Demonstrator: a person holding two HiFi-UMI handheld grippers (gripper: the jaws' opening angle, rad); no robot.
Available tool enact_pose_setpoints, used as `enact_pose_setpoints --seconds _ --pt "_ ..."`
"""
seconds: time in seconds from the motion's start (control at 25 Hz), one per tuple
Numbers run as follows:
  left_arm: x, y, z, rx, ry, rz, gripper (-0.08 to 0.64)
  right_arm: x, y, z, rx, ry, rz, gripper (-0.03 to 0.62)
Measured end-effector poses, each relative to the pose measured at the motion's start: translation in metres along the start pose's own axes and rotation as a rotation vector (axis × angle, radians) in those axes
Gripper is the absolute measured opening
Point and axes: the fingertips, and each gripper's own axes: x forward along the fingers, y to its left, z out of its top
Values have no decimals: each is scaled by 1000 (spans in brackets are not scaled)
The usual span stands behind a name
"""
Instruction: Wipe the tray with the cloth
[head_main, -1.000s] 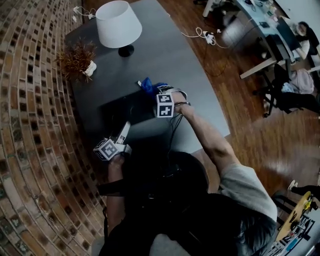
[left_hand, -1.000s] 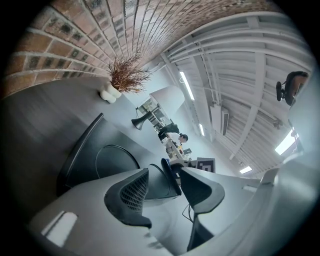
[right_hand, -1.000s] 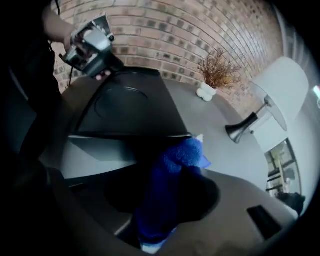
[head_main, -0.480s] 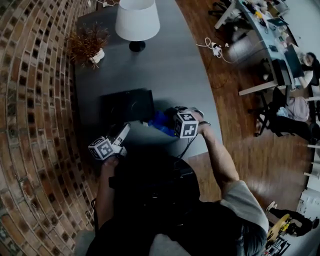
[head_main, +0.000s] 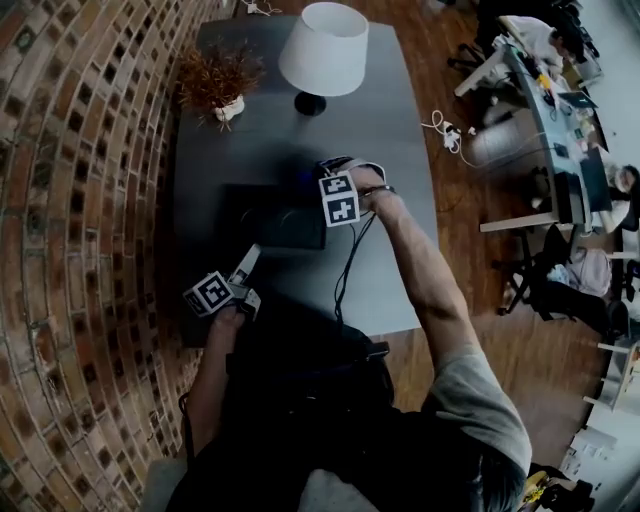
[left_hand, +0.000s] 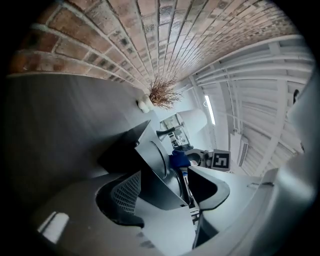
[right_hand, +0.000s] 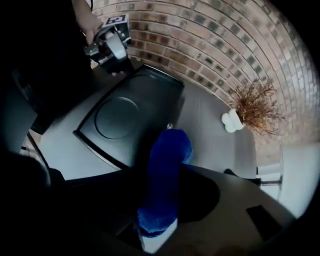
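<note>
The dark tray (head_main: 262, 215) lies flat on the grey table (head_main: 400, 250), and it also shows in the right gripper view (right_hand: 130, 112). At its near left corner my left gripper (head_main: 247, 258) has just been opening its jaws. They stand open with the tray's edge (left_hand: 150, 160) between them, the pads apart from it. My right gripper (head_main: 322, 178) has just been closing further. It is shut on the blue cloth (right_hand: 167, 170), which hangs from its jaws by the tray's far right edge. I cannot tell whether the cloth touches the tray.
A white-shaded lamp (head_main: 322, 50) and a dried plant in a white pot (head_main: 222, 80) stand at the table's far end. A brick wall (head_main: 90, 250) runs along the left. To the right is wooden floor with cables and office desks.
My right gripper carried the cloth from the tray's far right corner down to its near right side, then back up to the far right edge. The left gripper stayed at the near left corner.
</note>
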Motion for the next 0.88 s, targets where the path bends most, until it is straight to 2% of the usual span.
enact_pose_setpoints --seconds 0.12,0.2,0.28,0.36,0.44,0.52,0.6,0.68,0.72,0.8,0.88 --pt "13 8 19 120 55 14 307 -8 20 6 50 -46 139 146" --pt "25 13 34 176 86 20 311 -13 44 4 144 -74 236 146" --pt "42 13 52 221 109 19 316 -21 78 15 255 -161 329 146" --pt "64 8 66 256 136 10 350 -29 114 40 357 -283 380 147" --pt "85 1 70 299 183 2 354 -28 143 61 483 -388 376 149" --pt "88 -7 66 342 231 0 356 -18 156 58 641 -449 326 152" --pt "73 -14 56 381 268 -5 354 -8 150 30 819 -454 232 153" --pt "52 -17 40 404 303 -4 328 -11 120 1 970 -475 106 152" --pt "43 -18 31 411 314 0 328 -15 97 -9 1012 -488 34 153" --pt "32 -20 17 420 308 9 328 -19 47 -22 1003 -471 -107 152" --pt "30 -21 11 427 291 22 330 -8 5 -22 933 -421 -189 153"
